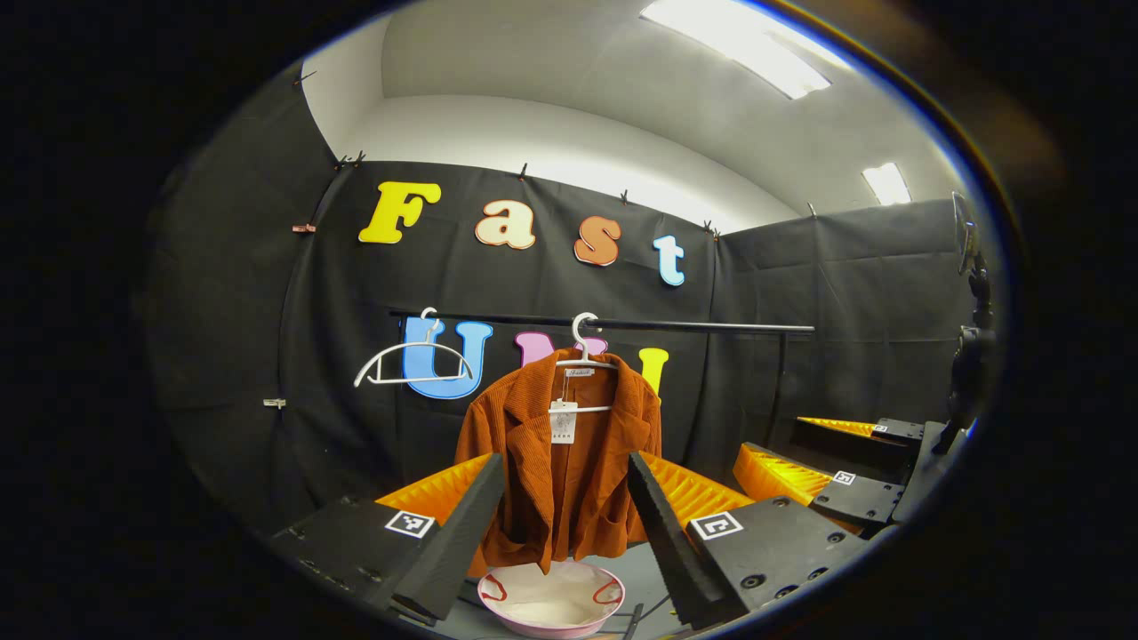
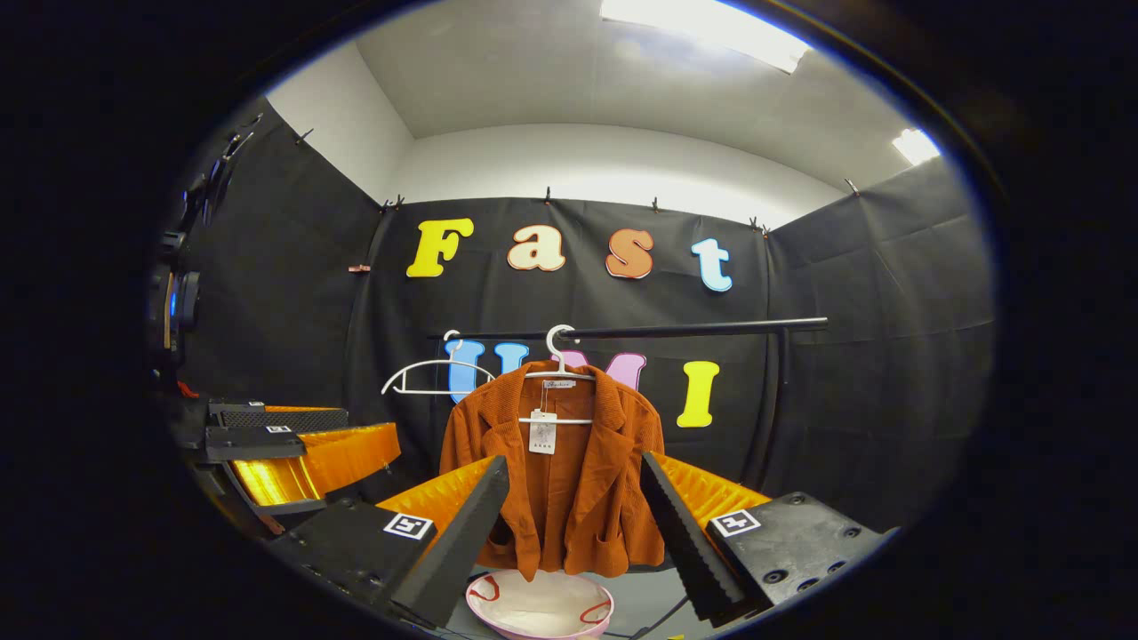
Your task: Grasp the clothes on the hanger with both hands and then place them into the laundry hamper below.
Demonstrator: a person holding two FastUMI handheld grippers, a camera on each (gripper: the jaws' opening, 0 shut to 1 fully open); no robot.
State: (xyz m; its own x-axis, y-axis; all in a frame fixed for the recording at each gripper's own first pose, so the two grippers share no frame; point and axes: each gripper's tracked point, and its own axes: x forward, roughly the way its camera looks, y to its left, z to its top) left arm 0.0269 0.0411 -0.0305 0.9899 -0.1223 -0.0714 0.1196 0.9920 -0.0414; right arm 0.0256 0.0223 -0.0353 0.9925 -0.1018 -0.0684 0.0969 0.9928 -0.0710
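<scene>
Jacket (image 1: 562, 462) hangs on hanger (image 1: 582, 360) from rail (image 1: 693, 326), long axis vertical, dead ahead of both tools, well apart. Left tool (image 1: 566, 524) and right tool (image 2: 573, 524) gape empty. Hamper (image 1: 551, 597) directly below jacket.

In the left gripper view, the left tool (image 1: 566, 524) stands with its two fingers spread wide apart, holding nothing. Between them, farther off, a rust-orange corduroy jacket (image 1: 562, 462) hangs on a white hanger (image 1: 584, 356) from a black rail (image 1: 693, 326), with a paper tag (image 1: 563, 421) at its collar. An empty white hanger (image 1: 413, 364) hangs on the same rail, well to the left of the jacket. Directly beneath the jacket's hem sits a round pink-rimmed hamper (image 1: 551, 600) with red handles. The right tool (image 1: 836, 453) shows at the right edge, its fingers also apart.
</scene>
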